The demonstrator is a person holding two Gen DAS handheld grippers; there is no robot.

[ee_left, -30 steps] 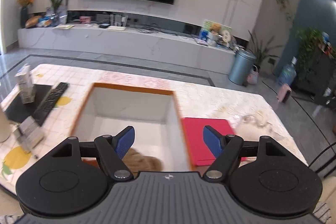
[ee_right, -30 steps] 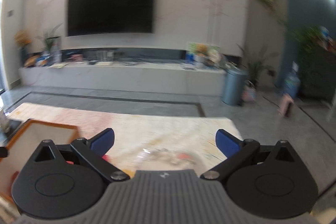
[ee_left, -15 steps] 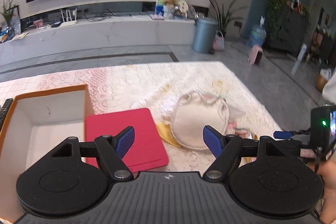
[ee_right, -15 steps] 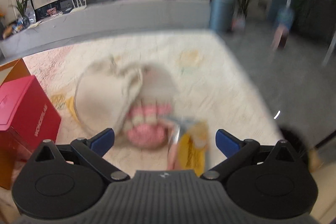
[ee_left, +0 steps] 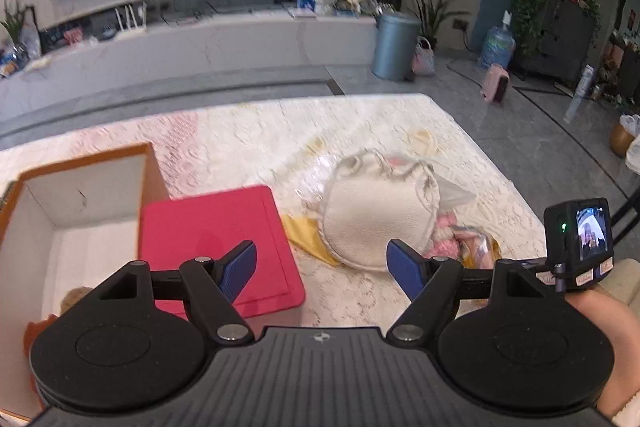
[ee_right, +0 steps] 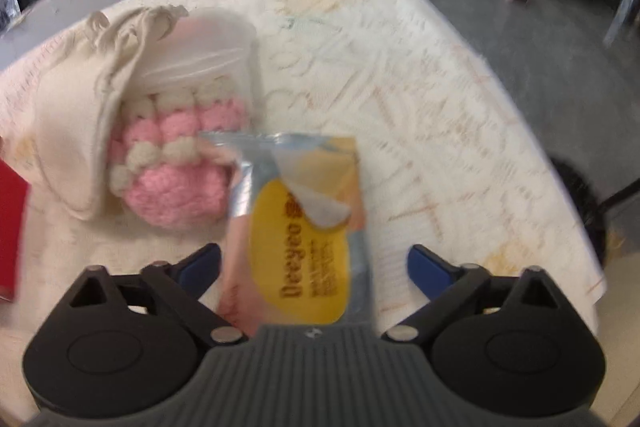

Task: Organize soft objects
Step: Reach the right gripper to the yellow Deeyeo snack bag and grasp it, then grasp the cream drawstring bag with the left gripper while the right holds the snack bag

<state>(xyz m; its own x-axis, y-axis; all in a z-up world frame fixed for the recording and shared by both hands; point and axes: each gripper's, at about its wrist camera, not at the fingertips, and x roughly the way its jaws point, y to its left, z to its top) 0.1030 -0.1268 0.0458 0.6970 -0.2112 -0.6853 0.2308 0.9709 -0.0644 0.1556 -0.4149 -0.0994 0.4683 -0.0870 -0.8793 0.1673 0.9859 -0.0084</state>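
- Nearest of all, the right gripper (ee_right: pixel 314 265) hangs low over the table with its jaws spread wide, holding nothing; a yellow wipes packet (ee_right: pixel 298 227) lies flat between the blue fingertips (ee_right: pixel 428 269), clear of both.
- The left gripper (ee_left: pixel 322 265) is spread just as wide and empty, poised above the near edge of the red box (ee_left: pixel 216 239), fingertips touching nothing.
- To the near left sits the open white storage box (ee_left: pixel 86 187) with its orange rim; something tan and fuzzy (ee_left: pixel 74 299) shows at its bottom near corner, so by my reckoning one soft item is already put away.
- Just beyond the packet, a pink-and-cream knitted piece (ee_right: pixel 176 167) lies half inside a clear bag and touches the packet's far-left corner.
- A cream drawstring pouch (ee_left: pixel 376 215) rests against the knitted piece on its left, with a yellow cloth (ee_left: pixel 304 235) peeking out from under it, beside the red box.
- Farther out, the lace tablecloth (ee_left: pixel 240 143) runs to the table's far edge.
- My call: early going. The pouch, knit, cloth and packet all wait on the table, well right of the storage box, with the packet the likeliest next pick.
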